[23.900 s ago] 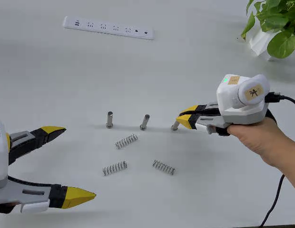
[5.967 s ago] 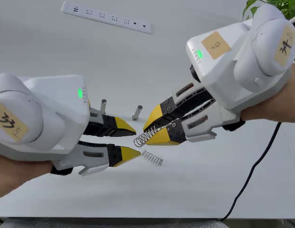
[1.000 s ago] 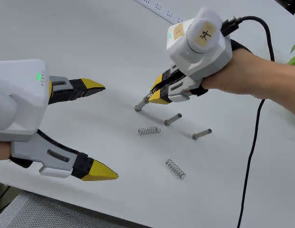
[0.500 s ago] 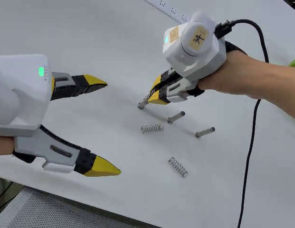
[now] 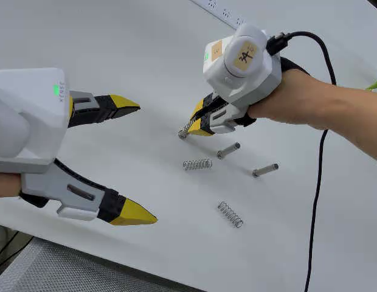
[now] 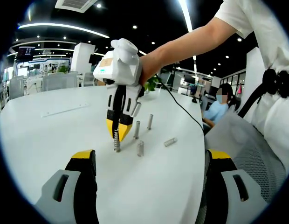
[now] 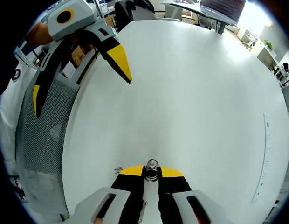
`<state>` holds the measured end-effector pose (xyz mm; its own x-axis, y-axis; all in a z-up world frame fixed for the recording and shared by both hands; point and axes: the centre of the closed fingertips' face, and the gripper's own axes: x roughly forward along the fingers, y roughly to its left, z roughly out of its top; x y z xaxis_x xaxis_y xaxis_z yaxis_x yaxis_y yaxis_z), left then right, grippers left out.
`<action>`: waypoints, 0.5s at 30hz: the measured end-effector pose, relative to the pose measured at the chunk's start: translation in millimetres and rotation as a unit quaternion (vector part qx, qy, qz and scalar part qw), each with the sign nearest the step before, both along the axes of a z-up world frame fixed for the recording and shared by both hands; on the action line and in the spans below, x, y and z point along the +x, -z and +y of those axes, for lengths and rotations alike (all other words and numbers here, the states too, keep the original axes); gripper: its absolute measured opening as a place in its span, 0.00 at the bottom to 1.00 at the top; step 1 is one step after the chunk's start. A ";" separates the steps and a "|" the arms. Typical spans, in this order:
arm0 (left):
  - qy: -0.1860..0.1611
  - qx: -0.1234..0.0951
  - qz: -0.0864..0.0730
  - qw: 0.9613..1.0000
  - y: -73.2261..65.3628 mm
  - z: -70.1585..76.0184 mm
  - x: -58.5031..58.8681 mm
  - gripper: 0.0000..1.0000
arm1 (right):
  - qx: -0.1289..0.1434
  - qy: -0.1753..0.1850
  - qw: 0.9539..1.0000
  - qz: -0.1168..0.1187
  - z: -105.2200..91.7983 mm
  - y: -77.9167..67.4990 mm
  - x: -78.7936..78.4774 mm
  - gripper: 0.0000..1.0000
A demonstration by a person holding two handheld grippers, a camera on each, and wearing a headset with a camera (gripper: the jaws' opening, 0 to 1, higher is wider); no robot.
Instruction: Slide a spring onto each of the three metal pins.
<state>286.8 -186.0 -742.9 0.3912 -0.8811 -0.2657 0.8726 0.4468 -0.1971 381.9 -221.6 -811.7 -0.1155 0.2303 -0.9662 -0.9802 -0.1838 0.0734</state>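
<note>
My right gripper (image 5: 197,125) is shut on a spring (image 5: 188,128) and holds it over the leftmost upright pin (image 5: 182,134). In the left gripper view the spring (image 6: 116,136) sits partway down that pin (image 6: 117,147), under the right gripper (image 6: 120,129). In the right gripper view the spring (image 7: 152,169) shows end-on between the jaws. Two bare pins (image 5: 228,150) (image 5: 265,170) stand to the right. Two loose springs (image 5: 197,164) (image 5: 230,214) lie on the table. My left gripper (image 5: 138,160) stands open and holds nothing, well left of the pins.
The white table (image 5: 115,48) carries a power strip (image 5: 222,9) at the far edge. A black cable (image 5: 316,182) trails from the right gripper toward the near edge. In the right gripper view, the left gripper (image 7: 79,81) hangs over the table's edge by a mesh chair (image 7: 42,154).
The right gripper has pushed the spring further down onto the leftmost pin. The left gripper has stayed open at the left. The head view has shifted a little.
</note>
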 end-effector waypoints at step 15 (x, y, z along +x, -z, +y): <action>0.002 -0.001 -0.001 1.000 -0.6 -0.3 -0.5 0.97 | -0.010 -0.013 1.000 -0.005 -1.3 12.9 -1.3 0.07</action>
<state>286.3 -186.4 -742.4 0.3883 -0.8831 -0.2632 0.8746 0.4432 -0.1967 380.6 -222.9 -824.6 -0.1108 0.2076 -0.9719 -0.9760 -0.2074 0.0670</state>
